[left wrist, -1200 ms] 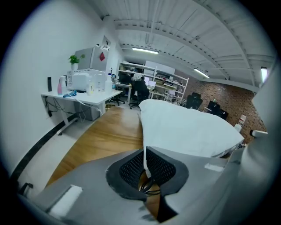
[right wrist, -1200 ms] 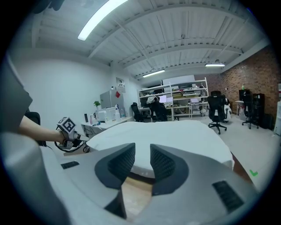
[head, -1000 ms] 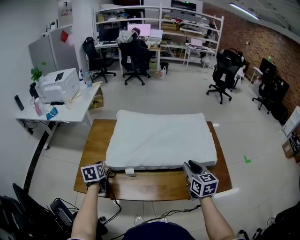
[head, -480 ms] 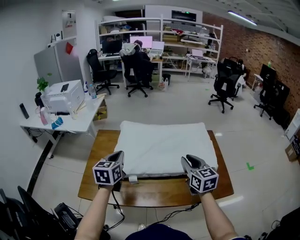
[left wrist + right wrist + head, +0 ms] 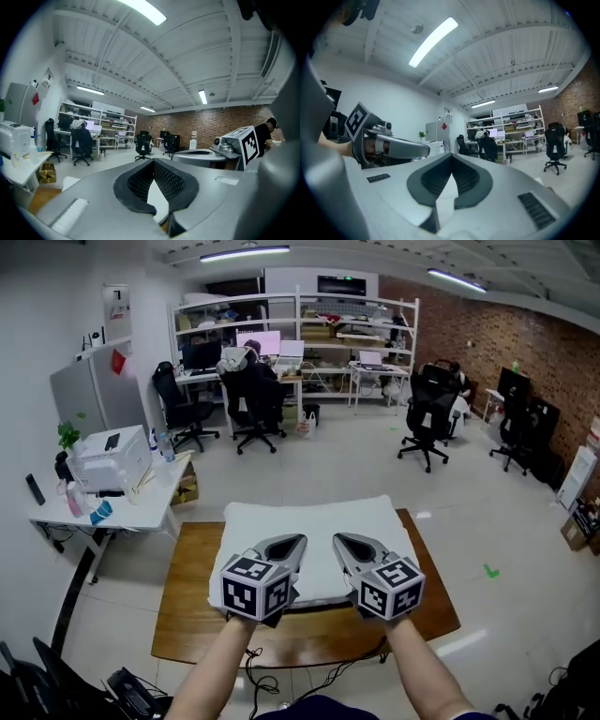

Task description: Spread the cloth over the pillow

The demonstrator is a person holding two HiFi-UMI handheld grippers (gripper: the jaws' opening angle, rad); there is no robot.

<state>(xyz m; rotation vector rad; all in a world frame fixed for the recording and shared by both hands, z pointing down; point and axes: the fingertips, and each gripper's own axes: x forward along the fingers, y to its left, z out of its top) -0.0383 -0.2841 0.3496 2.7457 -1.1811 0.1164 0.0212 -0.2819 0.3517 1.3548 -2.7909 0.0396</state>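
Observation:
A white pillow with a white cloth (image 5: 319, 521) lying flat over it rests on the wooden table (image 5: 187, 615). Both grippers hang in the air above its near edge, close together and pointing away from me. My left gripper (image 5: 286, 547) is shut, its pads meeting at the tip (image 5: 153, 162) with nothing between them. My right gripper (image 5: 350, 547) is shut too, its tip (image 5: 451, 157) empty. Each gripper view looks across the room, and each shows the other gripper alongside: the right gripper (image 5: 234, 146) and the left gripper (image 5: 391, 146).
A white desk (image 5: 112, 512) with a printer (image 5: 103, 457) stands left of the table. Office chairs (image 5: 417, 418), shelving (image 5: 300, 324) and a seated person (image 5: 246, 381) are at the back. Cables (image 5: 281, 681) hang below the table's near edge.
Both grippers have risen from the pillow's near corners and come together in front of me. The head view has tilted up a little.

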